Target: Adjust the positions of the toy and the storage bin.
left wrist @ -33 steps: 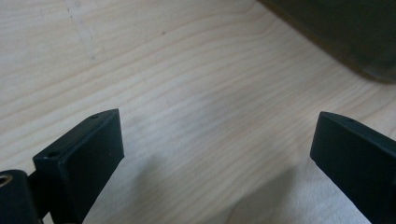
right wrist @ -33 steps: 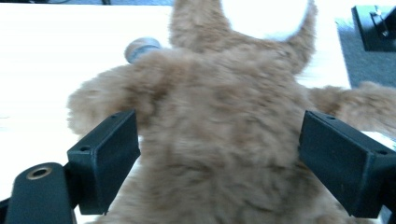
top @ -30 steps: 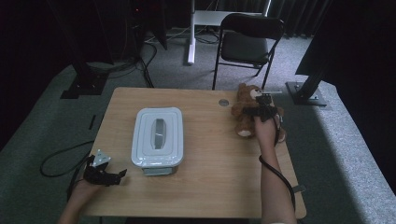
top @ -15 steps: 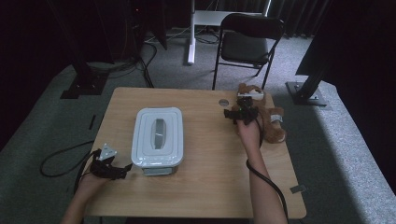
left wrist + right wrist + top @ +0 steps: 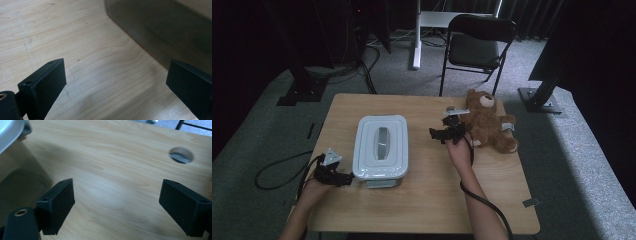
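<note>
Pale grey-white rectangular plastic storage box with its clip-on lid [image 5: 380, 147] sits left of centre on the light wooden counter [image 5: 427, 200], lid on, a grey recessed handle running along the top. It looks rigid and smooth-walled, probably light if empty, and slick enough for a pinch on the flat sides to slide; the better holds, I'd say, are the lip under the lid rim, the end latch at the near short side, or that centre handle.

Over to the brown plush teddy bear [image 5: 488, 122], lying on its back at the counter's far right edge — soft, squashy, light, forgiving wherever it's pinched, though a limb or the body gives the surest bite.

Now the left gripper [image 5: 343, 178], low at the box's near left corner, just beside the wall, jaws spread wide and empty; its own view has the box's side close ahead. The right gripper [image 5: 438, 134] hovers between box and bear, jaws also parted, nothing held, pointing toward the box.
</note>
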{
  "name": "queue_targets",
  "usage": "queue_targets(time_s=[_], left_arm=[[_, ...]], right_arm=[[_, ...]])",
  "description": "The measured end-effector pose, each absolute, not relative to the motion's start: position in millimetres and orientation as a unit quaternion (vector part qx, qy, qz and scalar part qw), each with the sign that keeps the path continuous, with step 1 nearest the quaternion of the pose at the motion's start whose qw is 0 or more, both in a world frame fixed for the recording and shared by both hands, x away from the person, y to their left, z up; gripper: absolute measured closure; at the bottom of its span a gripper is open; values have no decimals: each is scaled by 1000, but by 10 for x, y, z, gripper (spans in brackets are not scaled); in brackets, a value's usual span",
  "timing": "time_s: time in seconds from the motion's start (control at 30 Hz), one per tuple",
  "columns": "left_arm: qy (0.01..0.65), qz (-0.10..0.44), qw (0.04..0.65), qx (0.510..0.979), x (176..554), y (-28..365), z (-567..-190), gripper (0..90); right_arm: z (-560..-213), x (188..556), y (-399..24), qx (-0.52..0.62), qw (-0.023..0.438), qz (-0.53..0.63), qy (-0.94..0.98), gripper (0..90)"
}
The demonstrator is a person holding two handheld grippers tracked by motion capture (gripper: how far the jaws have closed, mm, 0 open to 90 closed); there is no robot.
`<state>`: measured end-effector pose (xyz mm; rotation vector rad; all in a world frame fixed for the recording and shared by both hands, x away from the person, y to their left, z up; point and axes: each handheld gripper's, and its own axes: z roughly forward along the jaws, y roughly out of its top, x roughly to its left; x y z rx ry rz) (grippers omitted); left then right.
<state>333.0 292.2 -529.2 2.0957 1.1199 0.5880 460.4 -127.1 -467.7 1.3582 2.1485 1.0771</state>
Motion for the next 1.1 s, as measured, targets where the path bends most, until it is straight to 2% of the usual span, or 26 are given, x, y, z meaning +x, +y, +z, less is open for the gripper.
queue_targets(time_s=[0.33,0.77,0.97,1.1], left_arm=[[427,225,345,805,3388,2868,-5294,35],[419,226,345,809,3441,2774,-5232,35],[411,245,344,807,3439,2588,-5187,35],[402,232,347,815,3456,2483,-5189,35]], right_arm=[[-4905,4523,-998,460,180,395,775,123],[-5102,4541,-878,443,128,410,787,123],[-5145,4542,-877,437,125,419,786,125],[-5156,4565,-882,432,119,412,794,125]])
